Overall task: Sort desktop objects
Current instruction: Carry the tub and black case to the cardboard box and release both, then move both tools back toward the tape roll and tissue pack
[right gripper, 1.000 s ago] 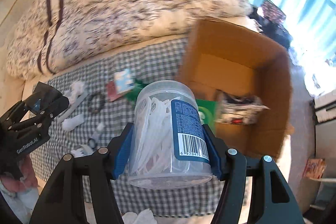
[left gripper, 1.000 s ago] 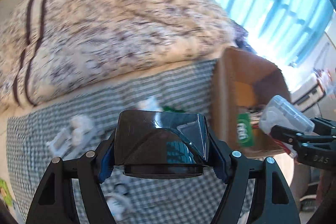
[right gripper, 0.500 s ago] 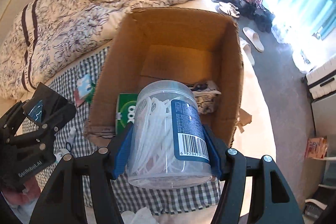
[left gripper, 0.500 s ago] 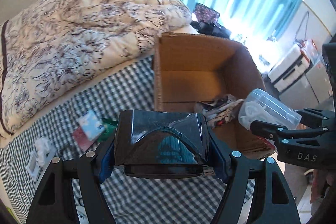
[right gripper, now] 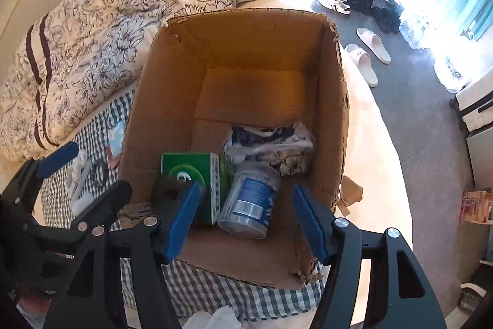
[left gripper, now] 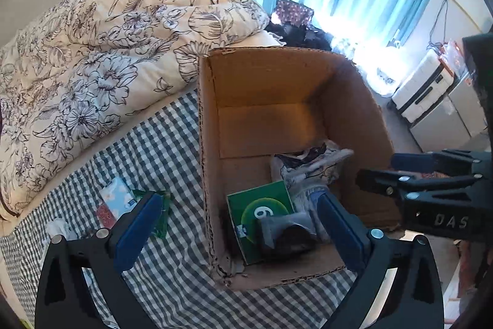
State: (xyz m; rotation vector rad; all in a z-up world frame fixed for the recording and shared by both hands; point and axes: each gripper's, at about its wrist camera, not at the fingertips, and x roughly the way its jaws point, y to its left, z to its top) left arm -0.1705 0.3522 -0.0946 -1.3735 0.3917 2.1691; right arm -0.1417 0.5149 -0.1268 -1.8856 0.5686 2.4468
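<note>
step: we have both loads dropped in the cardboard box (right gripper: 331, 100); now we clear out and go for the next item.
left gripper (left gripper: 237, 228): jaws have just been opening, spread wide, nothing between them; dark case (left gripper: 288, 233) lies below on the green box (left gripper: 255, 213).
right gripper (right gripper: 245, 224): jaws apart, empty; clear jar (right gripper: 251, 201) lies on its side on the box floor, beside the crumpled packet (right gripper: 268, 144).
leftovers: small packets (left gripper: 118, 199) on the checked bedsheet (left gripper: 172, 144), beside the box.
how-to: we lift straight up before swinging back, keep jaws off the box rim, and take one item per hand.
</note>
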